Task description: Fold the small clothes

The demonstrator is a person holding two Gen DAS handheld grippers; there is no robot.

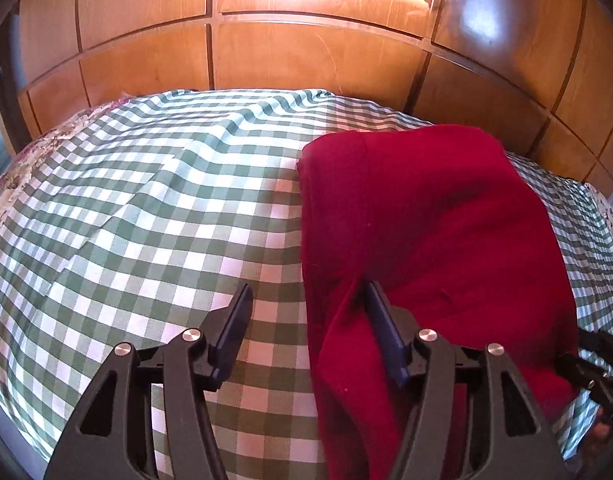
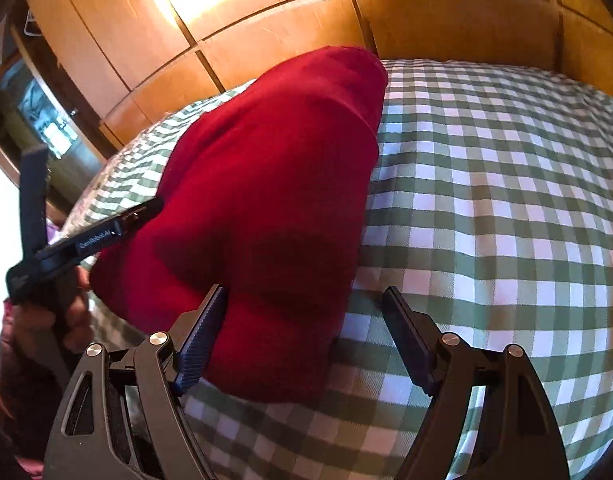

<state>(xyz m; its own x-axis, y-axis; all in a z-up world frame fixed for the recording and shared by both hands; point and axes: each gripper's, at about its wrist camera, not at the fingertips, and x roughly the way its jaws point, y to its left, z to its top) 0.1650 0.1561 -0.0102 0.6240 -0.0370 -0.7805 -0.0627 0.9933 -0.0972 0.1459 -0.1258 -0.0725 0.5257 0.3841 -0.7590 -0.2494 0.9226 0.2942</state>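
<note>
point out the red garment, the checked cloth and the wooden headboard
red garment (image 1: 426,220), left wrist view, middle of its folded top
checked cloth (image 2: 506,200), right wrist view, bare patch
wooden headboard (image 1: 306,56), left wrist view, centre panel

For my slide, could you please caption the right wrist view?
Open right gripper straddling the near edge of a folded red garment on a green checked cloth.

Both views are bright and warm-toned. A blown-out white glare sits at the top centre of the left wrist view on the wood panels (image 1: 314,60), and a similar hot patch lies at the upper left of the right wrist view. A dark shadow falls on the red cloth (image 2: 274,208) near the lower middle. Fisheye bending curves the panel lines and the checked sheet (image 1: 166,208) toward the edges, with dark corners. The left edge of the right wrist view is washed out and blurred.
</note>
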